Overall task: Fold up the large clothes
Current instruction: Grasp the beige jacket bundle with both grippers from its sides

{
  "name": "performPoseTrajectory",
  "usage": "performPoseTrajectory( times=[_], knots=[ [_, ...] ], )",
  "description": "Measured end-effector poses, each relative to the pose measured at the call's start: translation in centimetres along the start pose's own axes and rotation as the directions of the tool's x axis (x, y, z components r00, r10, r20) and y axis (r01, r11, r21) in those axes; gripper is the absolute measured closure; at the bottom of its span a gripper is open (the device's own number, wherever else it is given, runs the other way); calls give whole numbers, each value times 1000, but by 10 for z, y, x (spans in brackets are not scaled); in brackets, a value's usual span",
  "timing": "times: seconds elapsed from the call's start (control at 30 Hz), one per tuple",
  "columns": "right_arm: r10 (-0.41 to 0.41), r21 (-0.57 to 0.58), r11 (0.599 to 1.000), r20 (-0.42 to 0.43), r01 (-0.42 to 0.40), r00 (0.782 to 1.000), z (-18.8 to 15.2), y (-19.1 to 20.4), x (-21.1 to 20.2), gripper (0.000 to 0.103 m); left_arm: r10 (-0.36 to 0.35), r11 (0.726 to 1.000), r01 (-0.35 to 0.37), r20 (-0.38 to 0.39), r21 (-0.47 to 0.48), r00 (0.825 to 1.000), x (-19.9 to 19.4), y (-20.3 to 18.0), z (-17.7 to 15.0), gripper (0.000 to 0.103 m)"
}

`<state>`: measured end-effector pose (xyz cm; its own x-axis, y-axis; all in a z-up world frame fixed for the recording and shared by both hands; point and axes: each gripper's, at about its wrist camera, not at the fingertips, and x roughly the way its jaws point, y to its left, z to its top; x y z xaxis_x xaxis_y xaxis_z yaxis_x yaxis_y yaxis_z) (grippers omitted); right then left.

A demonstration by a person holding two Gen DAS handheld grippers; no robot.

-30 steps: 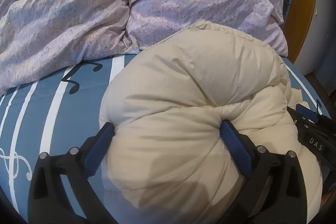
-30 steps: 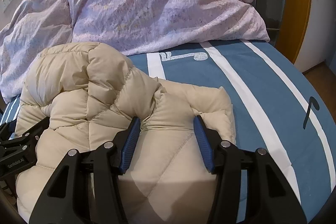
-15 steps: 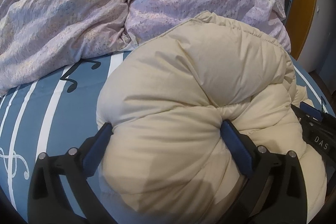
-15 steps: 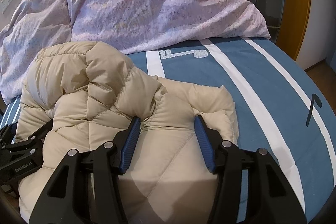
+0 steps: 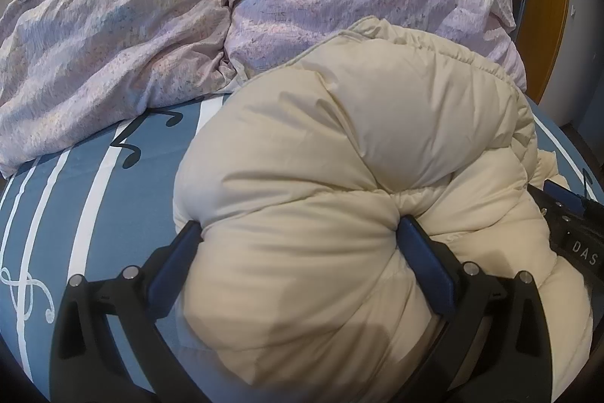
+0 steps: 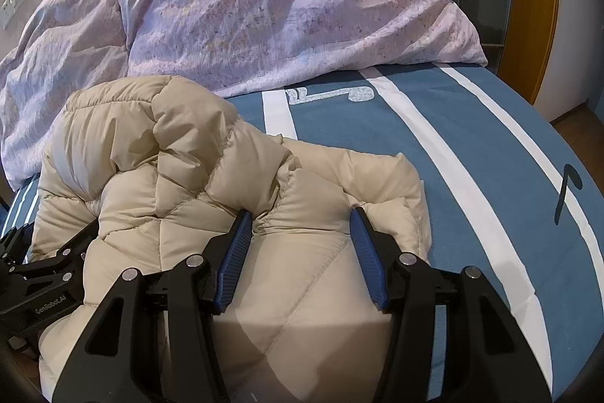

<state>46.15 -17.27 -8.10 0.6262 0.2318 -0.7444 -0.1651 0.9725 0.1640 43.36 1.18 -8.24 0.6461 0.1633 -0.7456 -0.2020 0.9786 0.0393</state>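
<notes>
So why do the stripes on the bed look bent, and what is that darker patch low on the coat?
Left wrist view: the lens bows the bedsheet stripes and blackens the corners; a soft shadow crosses the cream coat near the left claw. Right wrist view: same bending, a similar shadow by the right claw; both are evenly lit and sharp.

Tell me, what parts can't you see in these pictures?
- Left wrist view: the bed sheet under the puffy jacket is hidden by it, and the right gripper is cut off by the picture's edge.
- Right wrist view: the jacket's underside is hidden by its own folds, and the left gripper is cut off by the picture's edge.
</notes>
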Motion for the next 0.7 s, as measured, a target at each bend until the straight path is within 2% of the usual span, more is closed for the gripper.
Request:
performPoseTrajectory(
  times=[0.7],
  knots=[
    [2,3,1000,0,-2,1000,0,-1,0,46,3,1000,-3,-2,2,1000,0,0,0,2]
  ],
)
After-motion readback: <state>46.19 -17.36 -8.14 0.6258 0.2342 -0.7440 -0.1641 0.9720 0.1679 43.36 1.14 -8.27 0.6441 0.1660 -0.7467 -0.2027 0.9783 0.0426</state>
